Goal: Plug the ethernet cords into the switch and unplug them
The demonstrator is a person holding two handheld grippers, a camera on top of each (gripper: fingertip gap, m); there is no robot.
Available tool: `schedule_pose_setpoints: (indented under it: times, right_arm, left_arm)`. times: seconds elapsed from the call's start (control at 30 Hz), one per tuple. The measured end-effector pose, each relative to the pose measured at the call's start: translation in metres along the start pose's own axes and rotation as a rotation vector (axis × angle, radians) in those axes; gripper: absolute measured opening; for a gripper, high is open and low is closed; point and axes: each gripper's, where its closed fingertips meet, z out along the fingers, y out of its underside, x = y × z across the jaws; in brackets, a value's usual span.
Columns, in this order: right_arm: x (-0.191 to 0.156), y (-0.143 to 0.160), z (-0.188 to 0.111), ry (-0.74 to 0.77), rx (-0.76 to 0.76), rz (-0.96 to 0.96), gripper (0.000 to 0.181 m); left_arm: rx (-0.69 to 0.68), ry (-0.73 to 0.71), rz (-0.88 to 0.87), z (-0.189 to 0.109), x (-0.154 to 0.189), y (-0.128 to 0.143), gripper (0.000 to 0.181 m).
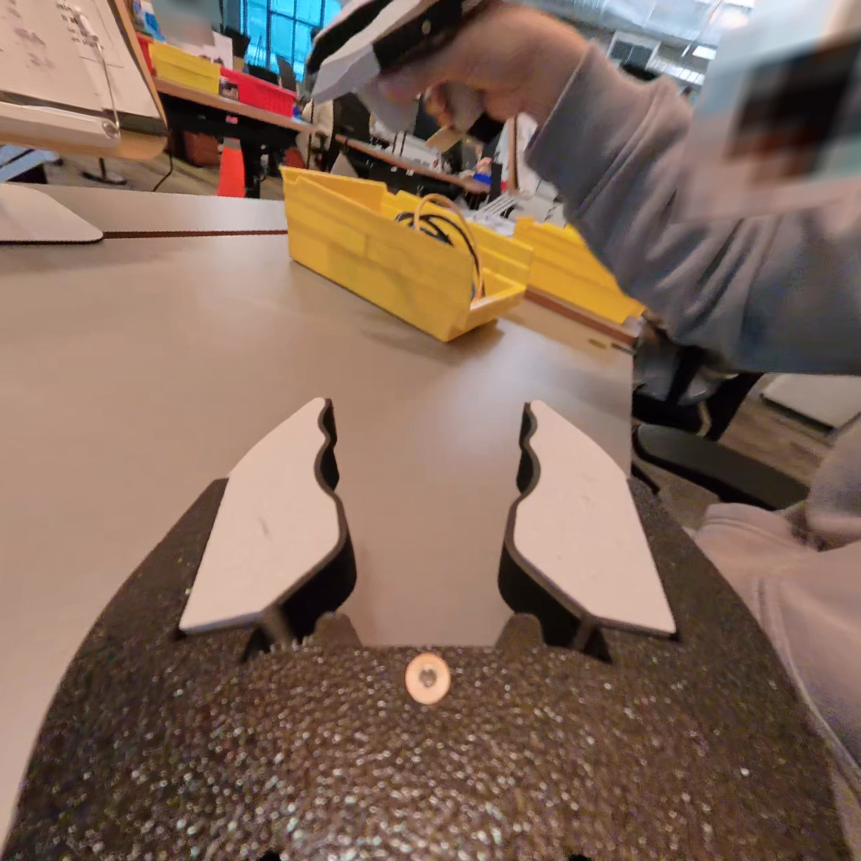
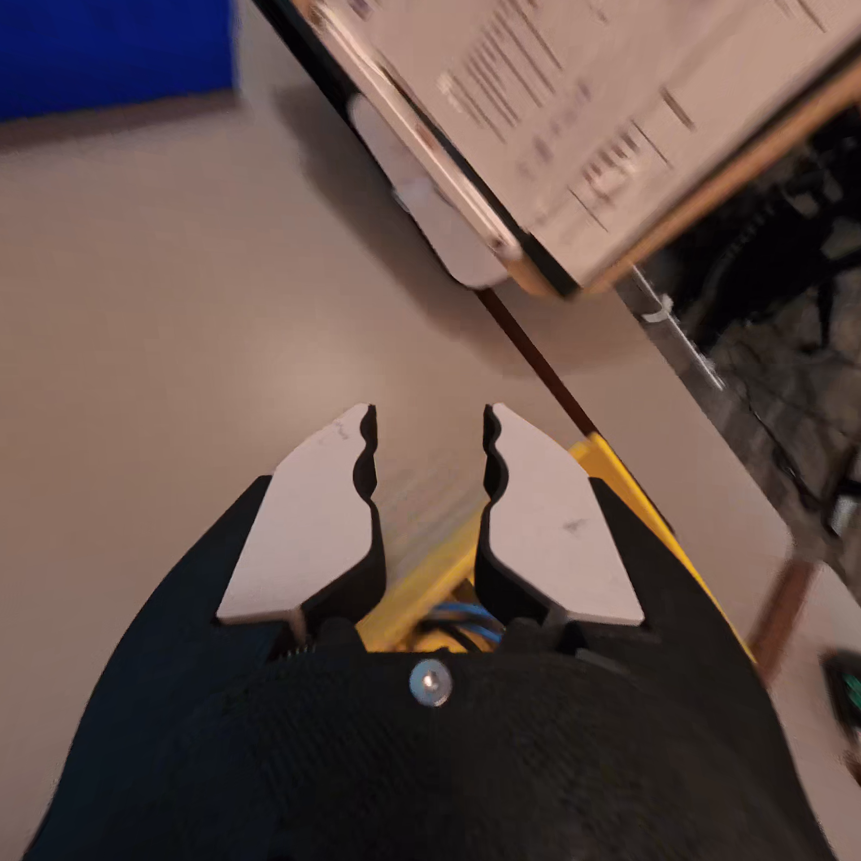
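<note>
The left tongs [image 1: 426,414] are held low over the tabletop [image 1: 163,354], spread wide with nothing between them. The right tongs [image 2: 428,412] are also parted and empty; in the left wrist view they are seen raised high in a hand [image 1: 489,60], above and beyond the yellow bin [image 1: 396,270].

The cords [image 1: 447,228], black and yellow loops, are kept in that bin, which lies well ahead of the left tongs and slightly to their right, its long axis running away from them on a slant. In the right wrist view the bin [image 2: 619,475] is found directly beneath the right tongs, with blue and dark cords [image 2: 466,615] glimpsed between the fingers near their base. The right tongs are therefore judged the nearer, standing above the bin, so a downward reach into it is what the coming move would seem to turn on.

No switch can be made out with certainty; a small dark object with green [image 2: 845,689] at the right edge is too blurred to be identified. No cord is yet gripped.
</note>
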Motion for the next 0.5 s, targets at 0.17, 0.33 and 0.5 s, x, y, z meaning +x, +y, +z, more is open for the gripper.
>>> schedule_pose_setpoints:
  times: [0.17,0.33,0.5]
  right_arm:
    - [-0.103,-0.054,0.036,-0.248,0.150,0.051,0.048]
    - [-0.160,-0.073,0.046,-0.328,0.181,0.121,0.053]
    - [-0.178,-0.062,0.022,-0.345,0.253,0.252,0.058]
  left_arm:
    - [-0.042,-0.085,0.061,-0.013,-0.020,0.002,0.074]
    - [-0.101,-0.194,0.156,-0.026,-0.037,0.006,0.075]
    - [-0.111,-0.246,0.155,-0.027,-0.058,-0.012,0.075]
